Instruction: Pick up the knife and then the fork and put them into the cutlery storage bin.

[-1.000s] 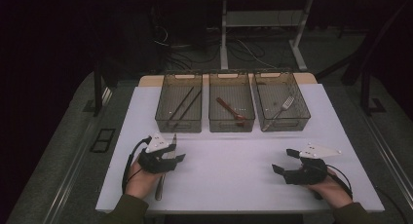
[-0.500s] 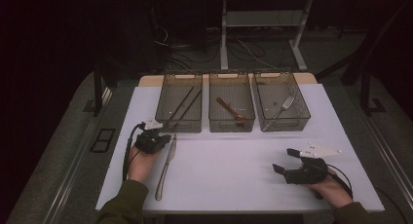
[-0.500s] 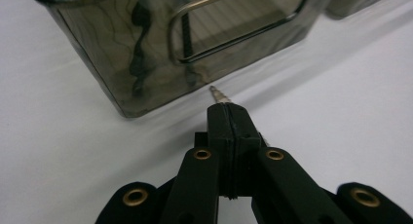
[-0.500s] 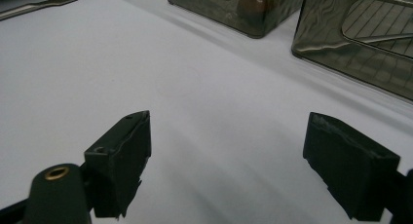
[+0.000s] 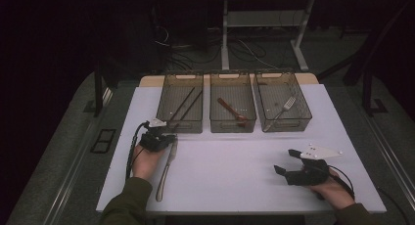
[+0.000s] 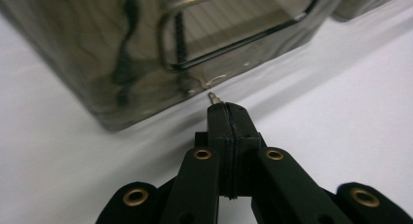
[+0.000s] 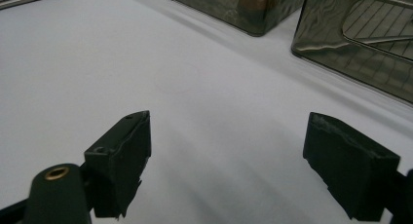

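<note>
Being clenched by the left gripper (image 6: 225, 108) beside the smoky plastic bin (image 5: 180, 103), a silver table knife's (image 5: 165, 169) tip; plenty of white tabletop (image 5: 230, 171) is being left around the released right gripper (image 5: 286, 162).

No readable text, label, brand, number or sign anywhere: none on the smoky bins, none on the cutlery, none on the white counter, none on the black jaws.

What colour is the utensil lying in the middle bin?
Reddish-brown: the utensil in the middle bin looks like a spoon, clearest in the high view.
</note>
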{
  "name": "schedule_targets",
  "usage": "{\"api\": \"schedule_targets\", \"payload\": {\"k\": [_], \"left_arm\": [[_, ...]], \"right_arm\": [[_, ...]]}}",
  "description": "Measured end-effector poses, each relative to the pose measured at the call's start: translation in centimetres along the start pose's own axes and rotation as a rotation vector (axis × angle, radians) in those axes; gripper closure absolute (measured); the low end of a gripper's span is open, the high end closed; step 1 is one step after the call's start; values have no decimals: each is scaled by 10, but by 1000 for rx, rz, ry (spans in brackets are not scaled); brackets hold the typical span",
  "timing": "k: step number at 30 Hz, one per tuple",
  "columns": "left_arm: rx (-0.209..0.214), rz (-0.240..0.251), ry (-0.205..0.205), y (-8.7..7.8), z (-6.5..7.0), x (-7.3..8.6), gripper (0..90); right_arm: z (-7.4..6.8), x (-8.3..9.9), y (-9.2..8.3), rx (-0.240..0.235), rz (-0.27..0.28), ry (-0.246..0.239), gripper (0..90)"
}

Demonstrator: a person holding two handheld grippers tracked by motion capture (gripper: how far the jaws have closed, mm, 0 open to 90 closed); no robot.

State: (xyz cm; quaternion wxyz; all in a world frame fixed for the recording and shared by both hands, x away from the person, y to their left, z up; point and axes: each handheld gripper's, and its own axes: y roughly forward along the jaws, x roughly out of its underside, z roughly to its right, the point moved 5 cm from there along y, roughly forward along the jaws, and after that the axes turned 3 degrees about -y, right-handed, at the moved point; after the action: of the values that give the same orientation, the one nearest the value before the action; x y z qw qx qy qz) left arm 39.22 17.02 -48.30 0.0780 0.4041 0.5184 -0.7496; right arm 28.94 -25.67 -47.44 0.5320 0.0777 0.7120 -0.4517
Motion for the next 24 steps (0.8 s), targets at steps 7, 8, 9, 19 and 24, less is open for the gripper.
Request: {"api": "schedule_targets", "payload": {"k": [7, 8, 9, 19, 24], "left_arm": [[69, -6, 28, 4, 14, -1, 889], [80, -9, 31, 5, 17, -1, 889], [86, -10, 36, 6, 19, -1, 889], [182, -33, 95, 9, 40, 0, 889], [238, -36, 111, 11, 56, 0, 889]], "right_arm": [[0, 0, 0, 2, -2, -2, 170], [0, 0, 0, 2, -2, -3, 170], [0, 0, 0, 3, -1, -2, 170], [-1, 1, 0, -1, -13, -9, 170], [0, 1, 0, 0, -14, -9, 170]]}}
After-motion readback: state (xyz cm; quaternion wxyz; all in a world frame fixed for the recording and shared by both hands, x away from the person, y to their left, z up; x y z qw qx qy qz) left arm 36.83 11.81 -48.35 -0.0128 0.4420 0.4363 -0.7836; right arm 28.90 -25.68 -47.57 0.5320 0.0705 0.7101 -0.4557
